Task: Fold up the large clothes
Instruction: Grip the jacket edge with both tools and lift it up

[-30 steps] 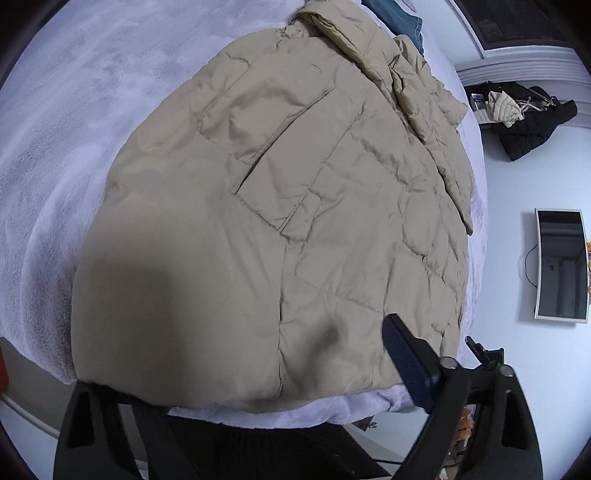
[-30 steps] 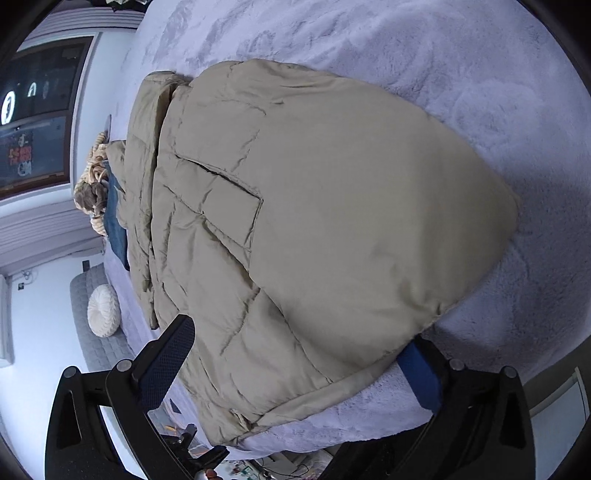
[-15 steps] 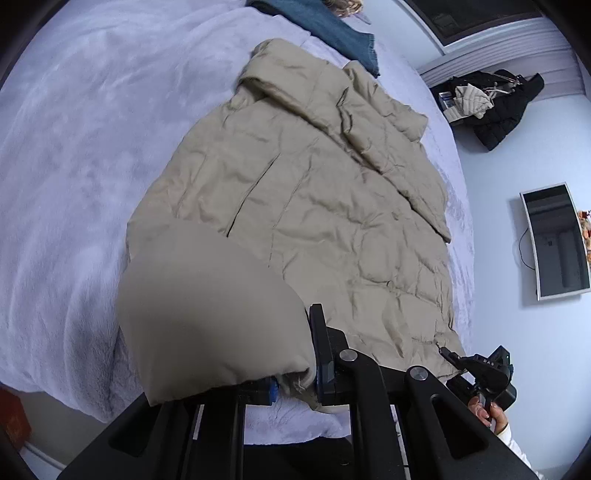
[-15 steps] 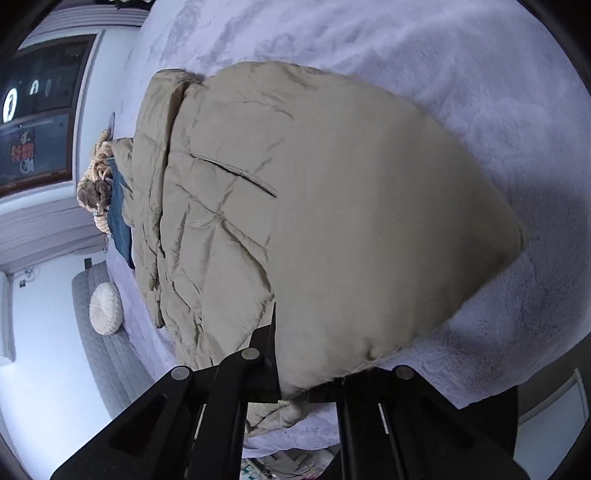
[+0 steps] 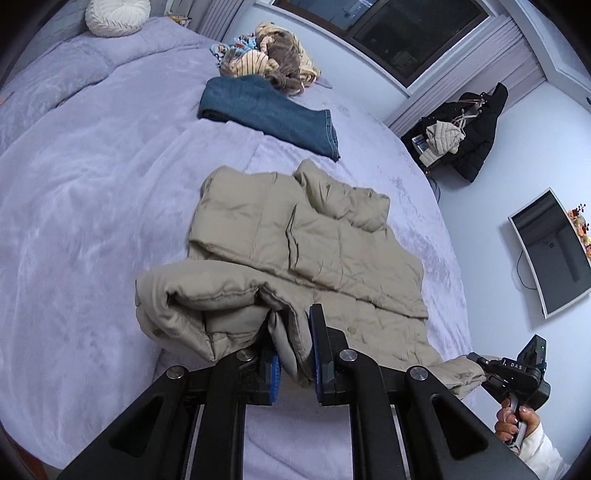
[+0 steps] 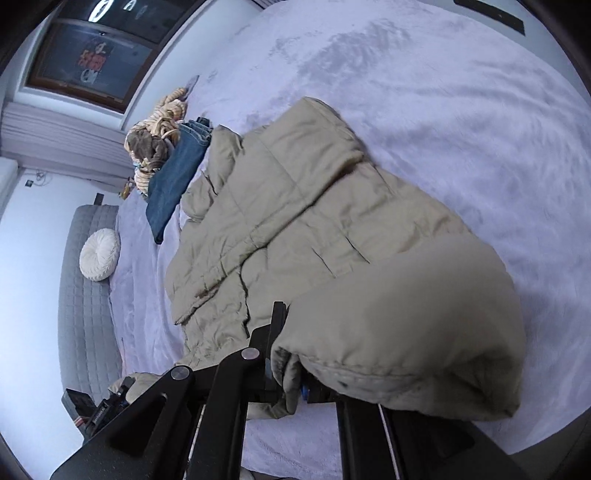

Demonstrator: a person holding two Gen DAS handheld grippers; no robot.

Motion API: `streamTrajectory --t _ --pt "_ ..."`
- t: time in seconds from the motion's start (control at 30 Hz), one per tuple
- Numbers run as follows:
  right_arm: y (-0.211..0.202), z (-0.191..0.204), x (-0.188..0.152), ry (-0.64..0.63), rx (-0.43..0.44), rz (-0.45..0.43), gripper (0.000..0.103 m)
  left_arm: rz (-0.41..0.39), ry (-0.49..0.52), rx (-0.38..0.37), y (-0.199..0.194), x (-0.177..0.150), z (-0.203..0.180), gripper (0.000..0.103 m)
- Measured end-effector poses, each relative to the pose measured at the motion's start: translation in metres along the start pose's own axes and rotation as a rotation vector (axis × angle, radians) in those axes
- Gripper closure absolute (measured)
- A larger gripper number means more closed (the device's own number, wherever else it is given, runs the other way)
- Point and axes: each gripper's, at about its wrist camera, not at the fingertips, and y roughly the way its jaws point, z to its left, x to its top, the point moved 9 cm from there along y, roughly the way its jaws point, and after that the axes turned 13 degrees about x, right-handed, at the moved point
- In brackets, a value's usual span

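Observation:
A beige quilted jacket (image 5: 332, 251) lies on a lavender bed (image 5: 92, 192), collar end far from me. My left gripper (image 5: 293, 354) is shut on one corner of its near hem, which bunches up lifted off the bed. My right gripper (image 6: 291, 373) is shut on the other hem corner; the puffed hem (image 6: 406, 325) drapes over it and hides its right finger. The right gripper also shows in the left wrist view (image 5: 476, 360) at the lower right, pinching the hem, a hand on its handle.
Folded blue jeans (image 5: 269, 110) and a pile of striped and brown clothes (image 5: 273, 59) lie beyond the jacket. A round white cushion (image 5: 118, 14) sits at the bed's far end. A dark coat (image 5: 472, 133) and a monitor (image 5: 550, 251) stand off the bed's right side.
Both grippers went from open at the hem to shut on it, then lifted it and carried it up over the jacket toward the collar; more of the room shows now.

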Motion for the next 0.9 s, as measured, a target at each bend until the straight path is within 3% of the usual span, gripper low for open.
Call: streamTrajectory --t 0.27,0.47,0.9 --pt "0.029 0.056 0.085 -0.170 0.029 0.028 0.096 -0.129 -0.008 0.053 0.020 0.086 -0.029 0.088" --pt "0.073 0.086 0.149 -0.282 0.021 0.063 0.096 -0.165 -0.022 0.144 0.065 0.140 -0.037 0.088" --pt "0.198 0.046 0.229 -0.268 -0.080 0.072 0.096 -0.054 0.022 0.278 0.232 0.191 -0.023 0.088"
